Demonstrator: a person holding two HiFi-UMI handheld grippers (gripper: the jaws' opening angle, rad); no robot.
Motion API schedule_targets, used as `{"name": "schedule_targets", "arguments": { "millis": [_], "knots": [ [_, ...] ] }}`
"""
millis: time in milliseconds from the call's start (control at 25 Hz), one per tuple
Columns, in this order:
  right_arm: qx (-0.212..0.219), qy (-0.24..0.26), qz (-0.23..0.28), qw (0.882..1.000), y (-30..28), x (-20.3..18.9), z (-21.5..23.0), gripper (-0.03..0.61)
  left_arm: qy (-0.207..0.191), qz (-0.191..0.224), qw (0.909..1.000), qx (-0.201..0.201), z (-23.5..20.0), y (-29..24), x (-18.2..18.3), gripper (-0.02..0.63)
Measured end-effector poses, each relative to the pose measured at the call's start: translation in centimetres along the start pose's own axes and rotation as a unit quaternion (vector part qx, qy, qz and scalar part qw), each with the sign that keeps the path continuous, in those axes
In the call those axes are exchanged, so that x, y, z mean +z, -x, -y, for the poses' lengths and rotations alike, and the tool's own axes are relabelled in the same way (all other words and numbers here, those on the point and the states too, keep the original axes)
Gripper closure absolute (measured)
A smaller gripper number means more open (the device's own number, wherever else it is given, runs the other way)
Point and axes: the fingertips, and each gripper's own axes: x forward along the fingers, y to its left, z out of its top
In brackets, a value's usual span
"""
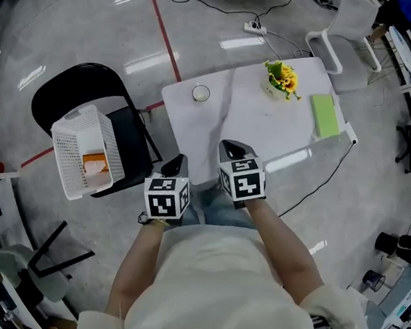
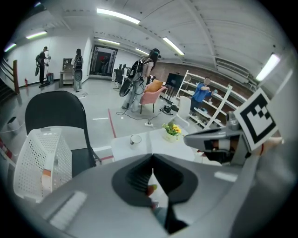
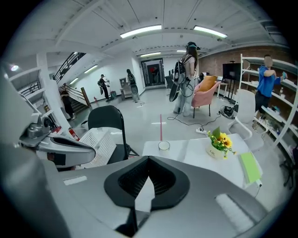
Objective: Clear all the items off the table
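Both my tools sit close in at the near edge of the table (image 1: pixel 253 125), and neither carries anything. My left gripper (image 2: pixel 152 157) is clenched, tips pressed together; a tiny orange speck shows in the gap behind them, too small to name. My right gripper (image 3: pixel 148 159) is closed tight too, with only bare table showing behind its tips.

Three things are left to clear. The cup (image 1: pixel 200 92) stands near the far left corner. The flower pot (image 1: pixel 282 79) is at the far side, right of the cup. The green pad (image 1: pixel 325 114) lies flat just beside the pot, close to the right edge. The white basket (image 1: pixel 68 153) waits tilted on the black chair (image 1: pixel 75 88) to my left, with something orange already in it.

The cup looks rigid and smooth, maybe slippery and breakable, so I'd put one jaw inside the rim and one outside and squeeze gently. The pot looks light but top-heavy, and its blooms are soft. I'd take it low on the pot body, never on the flowers, and keep it upright. The pad is the awkward one, thin and flush with the tabletop. I'd pinch it along the side nearest the table's edge, and I expect it to flex.
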Motion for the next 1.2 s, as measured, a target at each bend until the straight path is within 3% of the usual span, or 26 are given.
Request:
{"name": "schedule_targets", "arguments": {
  "millis": [680, 1200],
  "knots": [
    [-0.049, -0.051, 0.018, 0.997, 6.1, -4.4, 15.2, 0.58, -0.06, -0.015, 0.9971, -0.045, 14.7, -6.9, 0.9, 0.603],
    [-0.067, -0.083, 0.018, 0.994, 7.9, -6.0, 19.9, 0.58, -0.078, -0.027, 0.995, -0.058, 18.7, -9.5, 1.9, 0.603]
  ]
}}
